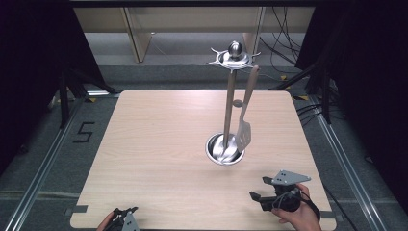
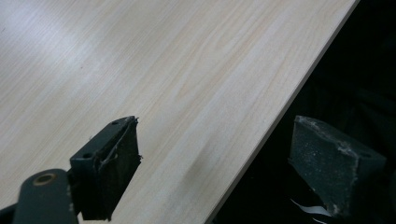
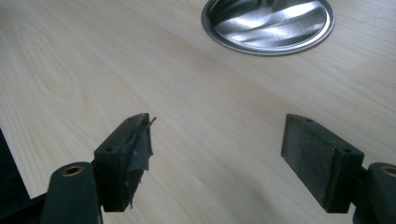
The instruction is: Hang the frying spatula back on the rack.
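At table centre, w/ the rack's dish-shaped steel base (image 1: 224, 149) sitting a touch toward 3 o'clock of middle, the slotted spatula (image 1: 244, 134) already hangs from a hook on the rack's crown (image 1: 233, 58), blade down beside the base rim, so as far as you can judge the hanging part looks done and what's left is just pulling back or fetching more, though no other utensil lies on the table (image 1: 159, 144). Your right gripper (image 1: 263, 188) sits at approx 5 o'clock from the base, near the table's front edge, jaws spread wide w/ nothing between them; its own view looks along the wood to the base (image 3: 268, 23) at 12 o'clock. Your left gripper (image 1: 122, 215) is down at 7 o'clock at the front edge, also spread and empty; in its view one pad (image 2: 114, 163) is over the wood, the other (image 2: 329, 163) over the dark past the edge. Hard to tell: which hook carries the spatula handle, since crown and handle overlap; the small round knob (image 1: 237, 102) by the pole (image 1: 229, 103), purpose unclear. Left gripper is cut off by the frame bottom in the high view, and the base's top is cropped in the right gripper view.
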`<action>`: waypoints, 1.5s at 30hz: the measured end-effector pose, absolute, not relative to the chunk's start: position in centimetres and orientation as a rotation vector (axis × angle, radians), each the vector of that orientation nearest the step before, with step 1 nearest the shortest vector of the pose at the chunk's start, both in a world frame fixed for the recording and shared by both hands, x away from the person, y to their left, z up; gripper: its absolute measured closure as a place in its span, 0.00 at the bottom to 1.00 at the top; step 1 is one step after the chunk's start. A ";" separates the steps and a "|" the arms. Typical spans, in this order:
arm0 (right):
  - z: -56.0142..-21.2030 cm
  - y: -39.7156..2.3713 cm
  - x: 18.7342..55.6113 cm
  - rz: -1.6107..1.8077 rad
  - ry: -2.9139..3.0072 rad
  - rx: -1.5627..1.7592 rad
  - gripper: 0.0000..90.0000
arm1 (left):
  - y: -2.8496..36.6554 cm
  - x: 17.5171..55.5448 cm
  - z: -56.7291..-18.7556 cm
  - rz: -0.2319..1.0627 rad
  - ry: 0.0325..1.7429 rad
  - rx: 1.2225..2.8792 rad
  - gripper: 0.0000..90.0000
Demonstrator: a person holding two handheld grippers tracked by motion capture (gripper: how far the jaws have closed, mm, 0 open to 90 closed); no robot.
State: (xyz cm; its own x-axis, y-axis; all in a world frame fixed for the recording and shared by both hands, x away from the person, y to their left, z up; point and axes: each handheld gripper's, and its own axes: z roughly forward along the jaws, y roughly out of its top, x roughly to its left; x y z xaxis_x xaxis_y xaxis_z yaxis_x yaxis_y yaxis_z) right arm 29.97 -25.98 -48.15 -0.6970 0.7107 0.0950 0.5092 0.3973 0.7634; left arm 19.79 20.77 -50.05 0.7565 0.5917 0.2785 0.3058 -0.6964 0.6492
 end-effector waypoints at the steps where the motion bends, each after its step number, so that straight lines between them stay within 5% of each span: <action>1: -48.2 -25.9 29.9 1.197 2.422 1.089 0.28 | 20.8 19.8 -50.1 0.640 0.672 2.363 0.17; 45: -49.1 -27.6 27.1 1.185 2.368 1.107 0.26 | 20.8 19.7 -50.0 0.645 0.671 2.359 0.17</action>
